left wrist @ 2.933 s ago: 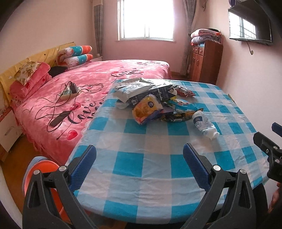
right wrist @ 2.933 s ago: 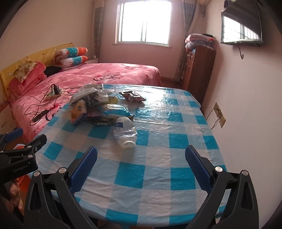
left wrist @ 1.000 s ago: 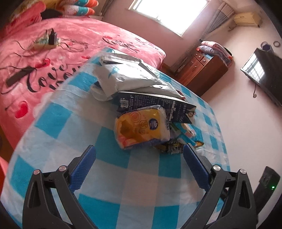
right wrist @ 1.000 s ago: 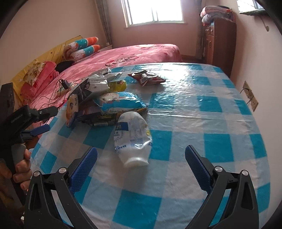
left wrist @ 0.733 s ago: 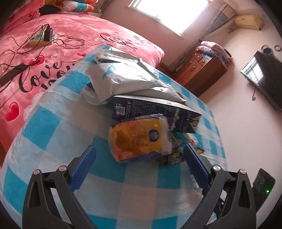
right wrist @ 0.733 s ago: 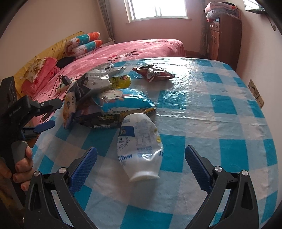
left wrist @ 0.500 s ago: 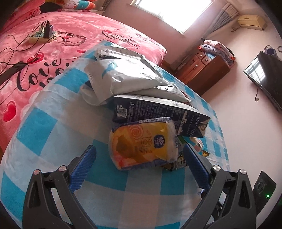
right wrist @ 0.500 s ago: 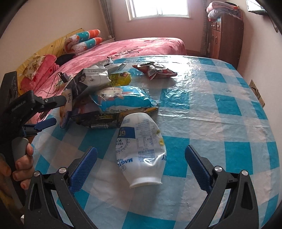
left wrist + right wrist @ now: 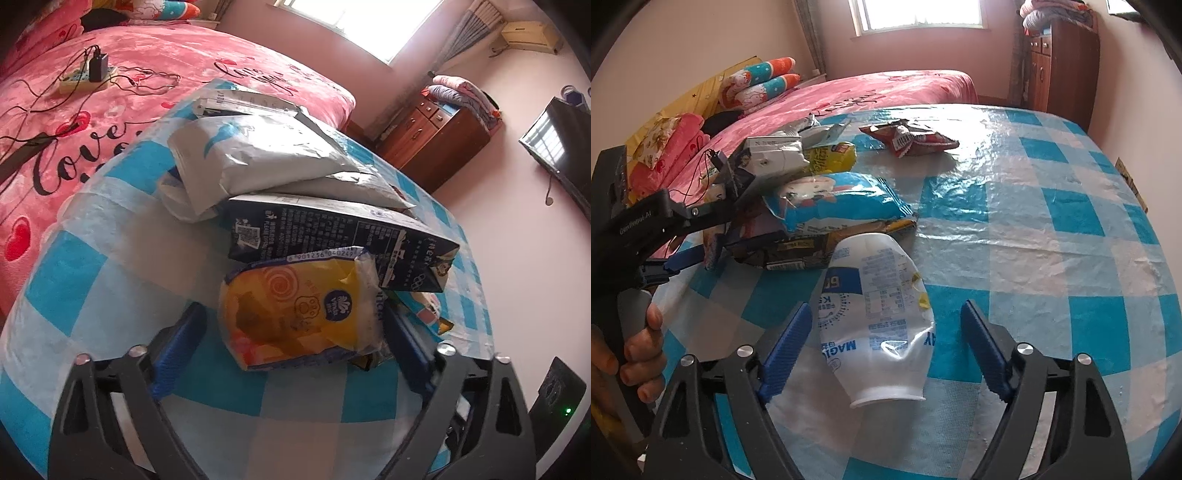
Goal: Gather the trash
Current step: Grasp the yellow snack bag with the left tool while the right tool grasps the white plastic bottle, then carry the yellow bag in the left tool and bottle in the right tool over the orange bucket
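Left gripper (image 9: 291, 336): I see its jaws closing around the yellow snack bag (image 9: 295, 314); the bag sits between them, and the left pad stands apart from it with a gap, while the right pad is just beside the bag's edge, so I cannot tell if it touches.
Right gripper (image 9: 882, 343): its jaws are closing with the crushed white bottle (image 9: 875, 314) between them; both pads stand clear of it.
Trash pile: ahead of my left jaws, a dark carton (image 9: 332, 236) lies just beyond the yellow bag, with a grey mailer bag (image 9: 258, 155) stacked past it.
Ahead of right jaws: a blue snack bag (image 9: 831, 203) lies just past the bottle; a red wrapper (image 9: 908, 138) lies further out, well apart.
Tabletop (image 9: 1052, 240): blue-and-white checked cover, carrying everything.
Hand (image 9: 628, 354): left of my right jaws, gripping the other tool's handle.
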Motion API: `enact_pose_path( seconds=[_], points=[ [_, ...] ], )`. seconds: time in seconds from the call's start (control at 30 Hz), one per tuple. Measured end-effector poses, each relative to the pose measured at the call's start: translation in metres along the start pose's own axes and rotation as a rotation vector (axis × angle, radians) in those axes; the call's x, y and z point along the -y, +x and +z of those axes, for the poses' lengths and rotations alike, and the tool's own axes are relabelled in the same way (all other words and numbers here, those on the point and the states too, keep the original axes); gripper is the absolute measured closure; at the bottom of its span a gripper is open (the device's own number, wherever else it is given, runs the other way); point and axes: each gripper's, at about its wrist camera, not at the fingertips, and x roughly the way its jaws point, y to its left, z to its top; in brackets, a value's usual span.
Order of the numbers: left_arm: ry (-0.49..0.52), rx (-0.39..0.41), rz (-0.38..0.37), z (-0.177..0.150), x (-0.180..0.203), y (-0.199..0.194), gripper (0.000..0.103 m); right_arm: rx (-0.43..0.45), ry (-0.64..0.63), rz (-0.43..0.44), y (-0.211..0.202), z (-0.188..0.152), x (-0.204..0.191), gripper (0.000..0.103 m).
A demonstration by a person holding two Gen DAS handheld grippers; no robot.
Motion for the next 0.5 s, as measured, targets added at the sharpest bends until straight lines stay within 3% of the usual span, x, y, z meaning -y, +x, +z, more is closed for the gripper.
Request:
enact_pose_path(
  seconds=[0.13, 0.33, 0.5],
  points=[
    [0.004, 0.0, 0.01, -0.001, -0.002, -0.002, 0.025, 0.0, -0.006, -0.013, -0.001, -0.001, -0.002, 0.023],
    [0.001, 0.007, 0.003, -0.007, -0.007, -0.009, 0.029, 0.008, -0.022, -0.038, -0.003, -0.004, -0.004, 0.041],
    [0.006, 0.019, 0.0, -0.013, -0.011, -0.019, 0.032, 0.009, -0.014, -0.032, -0.005, -0.005, -0.002, 0.041]
  ],
)
